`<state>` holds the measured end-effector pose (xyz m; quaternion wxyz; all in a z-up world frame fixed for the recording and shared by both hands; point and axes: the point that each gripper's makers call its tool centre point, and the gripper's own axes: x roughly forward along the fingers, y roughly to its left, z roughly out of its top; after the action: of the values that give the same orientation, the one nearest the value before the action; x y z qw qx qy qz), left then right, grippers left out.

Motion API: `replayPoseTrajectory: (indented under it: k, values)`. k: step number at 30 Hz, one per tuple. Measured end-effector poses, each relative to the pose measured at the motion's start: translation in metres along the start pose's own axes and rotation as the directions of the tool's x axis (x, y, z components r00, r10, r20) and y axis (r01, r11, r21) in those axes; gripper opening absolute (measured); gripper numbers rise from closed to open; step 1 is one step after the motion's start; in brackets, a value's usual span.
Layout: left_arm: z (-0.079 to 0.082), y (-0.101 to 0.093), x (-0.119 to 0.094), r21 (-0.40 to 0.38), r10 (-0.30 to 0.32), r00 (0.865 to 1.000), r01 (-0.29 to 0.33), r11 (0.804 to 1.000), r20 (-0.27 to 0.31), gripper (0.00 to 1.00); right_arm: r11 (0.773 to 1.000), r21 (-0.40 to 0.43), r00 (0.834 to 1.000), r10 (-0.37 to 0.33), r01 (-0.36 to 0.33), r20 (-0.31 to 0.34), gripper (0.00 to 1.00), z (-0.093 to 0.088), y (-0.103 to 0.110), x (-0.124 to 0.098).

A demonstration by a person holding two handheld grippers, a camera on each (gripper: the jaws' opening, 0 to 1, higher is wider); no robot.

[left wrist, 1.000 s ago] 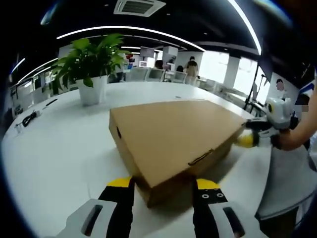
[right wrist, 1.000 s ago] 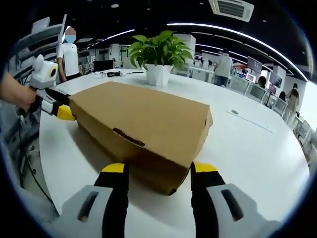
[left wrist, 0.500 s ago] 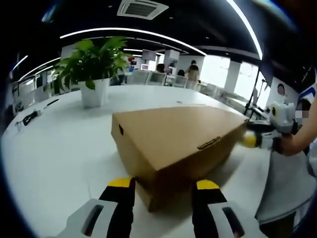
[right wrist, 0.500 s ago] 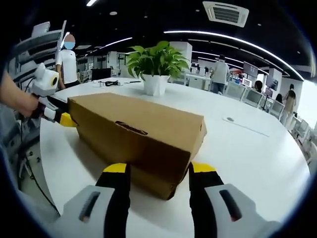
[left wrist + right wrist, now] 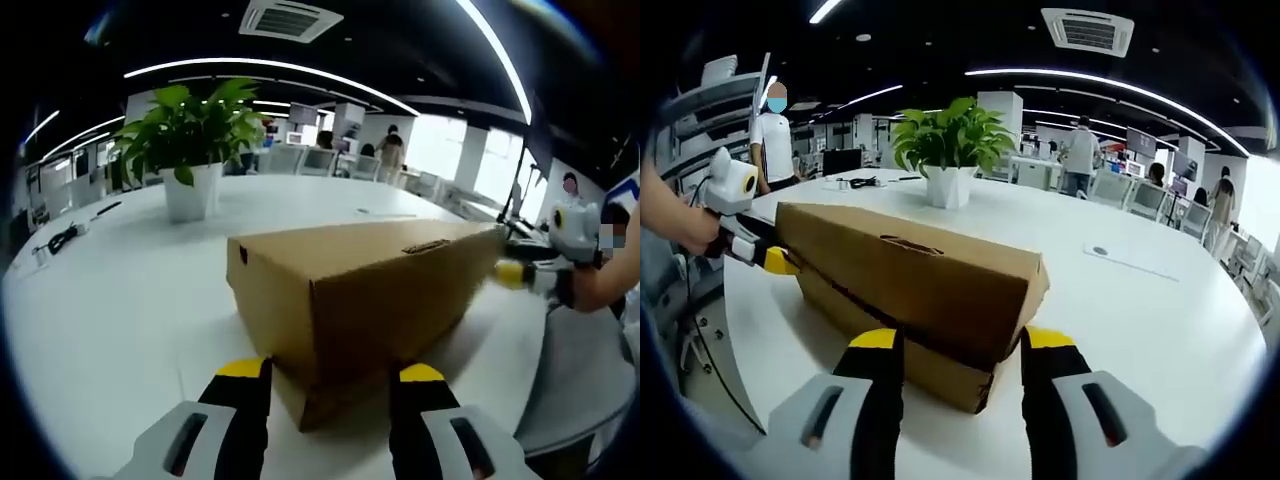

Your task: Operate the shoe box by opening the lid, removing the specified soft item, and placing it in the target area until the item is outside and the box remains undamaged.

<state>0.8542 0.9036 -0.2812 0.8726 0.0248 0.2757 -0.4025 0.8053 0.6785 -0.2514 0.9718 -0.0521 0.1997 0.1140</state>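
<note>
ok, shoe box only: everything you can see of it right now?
The shoe box is plain brown cardboard, long and rectangular, lying on the white table. Its lid is lifted a little: a dark gap runs along the side between lid and base. A slot-like cutout marks the lid. The left gripper meets one end, the right gripper straddles the other corner. Contents are hidden.

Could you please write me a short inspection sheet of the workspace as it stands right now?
Surface: white table, bare around the box.
Job's things: cardboard shoe box; lid lifted, dark gap under its edge; soft item not seen.
Clutter: potted plant; small flat items beyond it.
Grippers: left gripper and right gripper, jaws open, at opposite ends of the box.
Cables: dark cable on the table's far edge.
Surroundings: open office, desks, people standing.
</note>
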Motion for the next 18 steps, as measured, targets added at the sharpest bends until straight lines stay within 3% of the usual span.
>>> replayPoseTrajectory:
  k: [5,8,18]
  values:
    - [0.002,-0.001,0.0,0.001,-0.002,1.0,0.002,1.0,-0.002,0.47,1.0,-0.002,1.0,-0.005,0.005,0.004,0.39,0.005,-0.005,-0.001]
    - [0.003,-0.001,0.0,0.005,-0.001,1.0,0.001,1.0,-0.007,0.48,0.999,-0.016,1.0,-0.029,0.029,0.0,0.44,0.007,-0.009,-0.002]
    - [0.005,0.0,-0.001,0.018,-0.002,1.0,0.002,1.0,-0.011,0.48,0.996,-0.07,0.997,-0.048,0.052,0.055,0.34,0.027,-0.018,0.002]
